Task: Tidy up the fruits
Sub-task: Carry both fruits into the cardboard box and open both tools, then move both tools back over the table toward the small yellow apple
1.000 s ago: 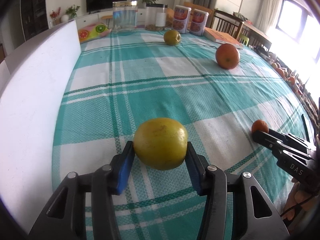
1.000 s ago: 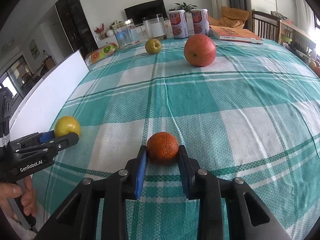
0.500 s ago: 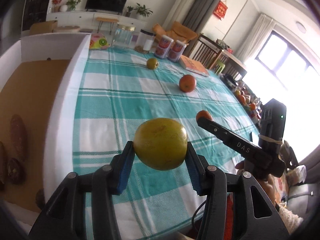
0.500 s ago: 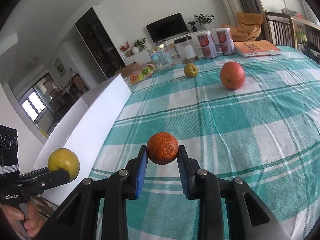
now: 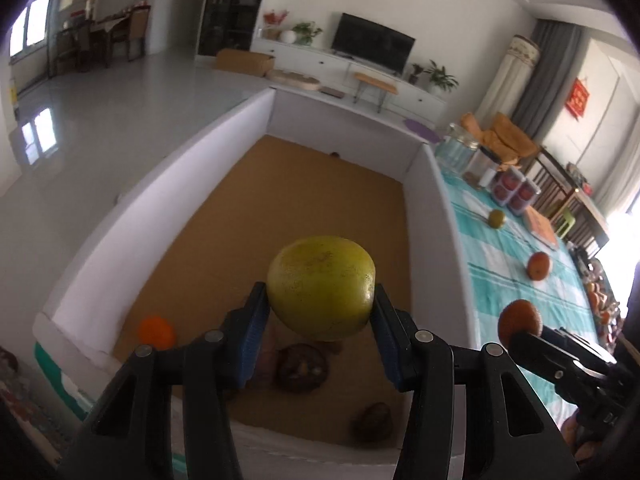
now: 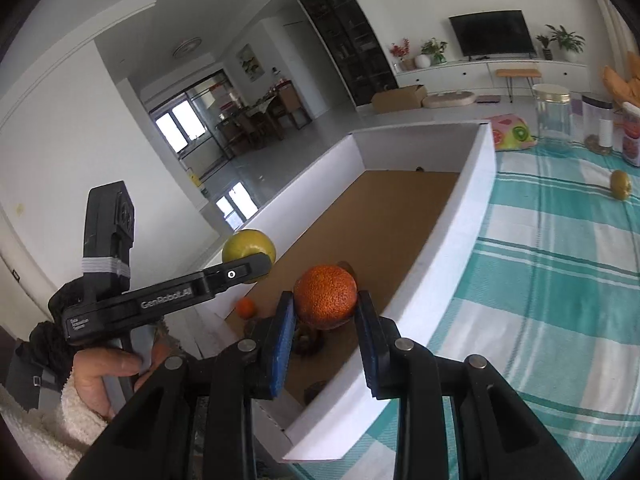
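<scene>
Left tongs (image 5: 320, 312): clamped on a yellow-green citrus fruit (image 5: 321, 287), gripped between the blue pads (image 5: 251, 336). The fruit is held in the air above the brown floor of the white-walled box (image 5: 430, 216), over its near end.

Right tongs (image 6: 325, 318): clamped on a rough-skinned orange mandarin (image 6: 325, 297), gripped between blue pads. The mandarin is held above the near end of the box, just inside the long wall that borders the desk (image 6: 560, 280).

Box contents, seen from the left wrist: one small orange fruit (image 5: 156, 332) in the near left corner against the wall; a dark round item (image 5: 303, 368) below the held citrus; a second dark lump (image 5: 372, 424) near the front wall. What the dark items are cannot be told.

Desk, covered with a teal and white checked cloth: one green-yellow fruit (image 5: 497, 219) at the far end; one orange-red fruit (image 5: 539, 265) nearer, well apart from the first. A clear glass jar (image 6: 553, 118), further containers (image 5: 514, 191) and a book (image 5: 541, 227) are set along the far edge.

The left gripper body, marked GenRobot.AI, is seen in the right wrist view, held by a hand (image 6: 106, 376) in a white fleecy sleeve.
</scene>
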Motion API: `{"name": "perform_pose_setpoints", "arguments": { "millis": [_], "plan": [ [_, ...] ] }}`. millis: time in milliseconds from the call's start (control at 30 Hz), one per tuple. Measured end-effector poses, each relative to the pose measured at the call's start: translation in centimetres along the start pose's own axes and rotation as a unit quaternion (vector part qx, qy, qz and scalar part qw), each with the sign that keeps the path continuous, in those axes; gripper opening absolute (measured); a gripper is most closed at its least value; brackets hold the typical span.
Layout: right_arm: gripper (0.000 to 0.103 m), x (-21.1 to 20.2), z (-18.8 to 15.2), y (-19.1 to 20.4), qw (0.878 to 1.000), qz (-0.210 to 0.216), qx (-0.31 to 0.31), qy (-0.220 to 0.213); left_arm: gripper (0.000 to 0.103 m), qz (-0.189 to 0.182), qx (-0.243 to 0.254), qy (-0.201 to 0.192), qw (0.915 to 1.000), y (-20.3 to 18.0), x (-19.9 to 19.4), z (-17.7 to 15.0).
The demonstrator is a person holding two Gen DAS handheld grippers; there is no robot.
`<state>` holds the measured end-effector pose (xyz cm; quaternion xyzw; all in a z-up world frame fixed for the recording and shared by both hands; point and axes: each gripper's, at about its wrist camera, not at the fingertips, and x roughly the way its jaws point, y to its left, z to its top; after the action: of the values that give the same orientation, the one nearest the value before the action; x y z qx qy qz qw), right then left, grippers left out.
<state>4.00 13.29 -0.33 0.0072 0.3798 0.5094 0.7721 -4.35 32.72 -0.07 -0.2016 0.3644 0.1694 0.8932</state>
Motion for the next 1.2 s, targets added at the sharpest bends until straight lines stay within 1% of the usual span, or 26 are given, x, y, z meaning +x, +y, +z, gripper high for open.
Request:
{"name": "perform_pose_setpoints", "arguments": {
  "millis": [67, 100, 133, 167, 200, 233, 267, 333, 400, 467, 533, 567, 667, 700, 767, 800, 833, 867, 900, 933, 967, 1067, 1133, 1200],
  "plan": [
    [0.031, 2.0, 0.0, 1.0, 1.000, -0.006, -0.014, 0.020, 0.053, 0.038, -0.010, 0.002, 0.9992, 1.1, 0.6, -0.3],
    [0.033, 2.8, 0.1, 1.0, 0.999, -0.008, -0.014, 0.029, 0.063, 0.049, -0.017, 0.001, 0.9987, 1.5, 0.7, -0.4],
    [0.041, 3.2, 0.1, 0.9, 0.999, -0.011, -0.011, 0.032, 0.077, 0.051, -0.023, -0.005, 0.9984, 1.7, 0.8, -0.4],
    [0.054, 3.1, 0.2, 0.6, 1.000, -0.014, -0.007, 0.027, 0.084, 0.055, -0.028, -0.012, 0.9980, 1.8, 0.6, -0.4],
    [0.061, 2.5, 0.3, 0.1, 1.000, -0.021, -0.004, 0.012, 0.091, 0.059, -0.030, -0.024, 0.9975, 1.6, 0.3, -0.4],
    [0.071, 1.6, 0.2, -0.6, 0.999, -0.033, -0.001, -0.007, 0.092, 0.061, -0.029, -0.037, 0.9970, 1.3, 0.1, -0.3],
    [0.078, 0.6, 0.2, -1.6, 0.999, -0.048, 0.002, -0.025, 0.092, 0.062, -0.023, -0.045, 0.9968, 0.7, 0.0, -0.2],
    [0.080, -1.7, -0.1, -3.8, 0.995, -0.081, 0.009, -0.051, 0.092, 0.055, -0.007, -0.050, 0.9972, -0.6, 0.0, 0.1],
    [0.082, -4.0, -0.7, -6.8, 0.989, -0.131, 0.020, -0.071, 0.092, 0.037, 0.011, -0.053, 0.9979, -2.8, 0.1, 0.2],
    [0.092, -6.2, -2.3, -10.6, 0.976, -0.198, 0.039, -0.081, 0.092, 0.005, 0.034, -0.057, 0.9978, -5.5, -0.2, 0.1],
    [0.092, -8.4, -4.6, -14.9, 0.957, -0.270, 0.065, -0.080, 0.092, -0.036, 0.062, -0.061, 0.9956, -8.7, -0.9, -0.3],
    [0.092, -9.3, -5.9, -17.1, 0.945, -0.307, 0.082, -0.073, 0.092, -0.059, 0.079, -0.061, 0.9933, -10.5, -1.2, -0.7],
    [0.092, -11.8, -9.7, -23.1, 0.909, -0.392, 0.137, -0.046, 0.097, -0.126, 0.136, -0.049, 0.9814, -16.4, -1.7, -2.4],
    [0.092, -12.7, -10.7, -24.6, 0.897, -0.413, 0.153, -0.042, 0.097, -0.145, 0.155, -0.038, 0.9763, -18.3, -1.6, -3.2],
    [0.092, -14.4, -12.5, -26.6, 0.878, -0.443, 0.175, -0.043, 0.097, -0.177, 0.187, -0.001, 0.9662, -22.0, -0.2, -5.0],
    [0.092, -15.6, -13.0, -27.4, 0.872, -0.441, 0.207, -0.046, 0.097, -0.191, 0.198, 0.020, 0.9612, -23.7, 0.9, -5.9],
    [0.092, -16.8, -13.2, -27.9, 0.868, -0.436, 0.229, -0.069, 0.097, -0.198, 0.205, 0.039, 0.9577, -25.1, 2.2, -6.9],
    [0.092, -18.0, -13.6, -27.9, 0.861, -0.439, 0.240, -0.088, 0.097, -0.195, 0.210, 0.059, 0.9563, -26.4, 3.8, -7.8],
    [0.092, -18.5, -13.8, -27.9, 0.854, -0.450, 0.244, -0.095, 0.097, -0.187, 0.213, 0.078, 0.9558, -27.4, 5.3, -8.7],
    [0.092, -18.9, -13.9, -27.9, 0.847, -0.462, 0.245, -0.094, 0.097, -0.178, 0.215, 0.092, 0.9557, -28.3, 6.8, -9.4],
    [0.092, -18.8, -13.9, -28.0, 0.844, -0.468, 0.249, -0.089, 0.097, -0.167, 0.217, 0.101, 0.9566, -28.8, 8.0, -9.9],
    [0.092, -18.6, -14.0, -28.6, 0.844, -0.463, 0.262, -0.069, 0.097, -0.136, 0.227, 0.105, 0.9587, -29.7, 10.0, -11.0],
    [0.092, -18.2, -14.2, -29.5, 0.843, -0.461, 0.269, -0.057, 0.097, -0.125, 0.233, 0.105, 0.9587, -29.9, 10.8, -11.0],
    [0.092, -17.7, -14.4, -30.0, 0.844, -0.456, 0.278, -0.046, 0.097, -0.112, 0.239, 0.096, 0.9597, -30.1, 11.2, -10.8]
  ]
}}
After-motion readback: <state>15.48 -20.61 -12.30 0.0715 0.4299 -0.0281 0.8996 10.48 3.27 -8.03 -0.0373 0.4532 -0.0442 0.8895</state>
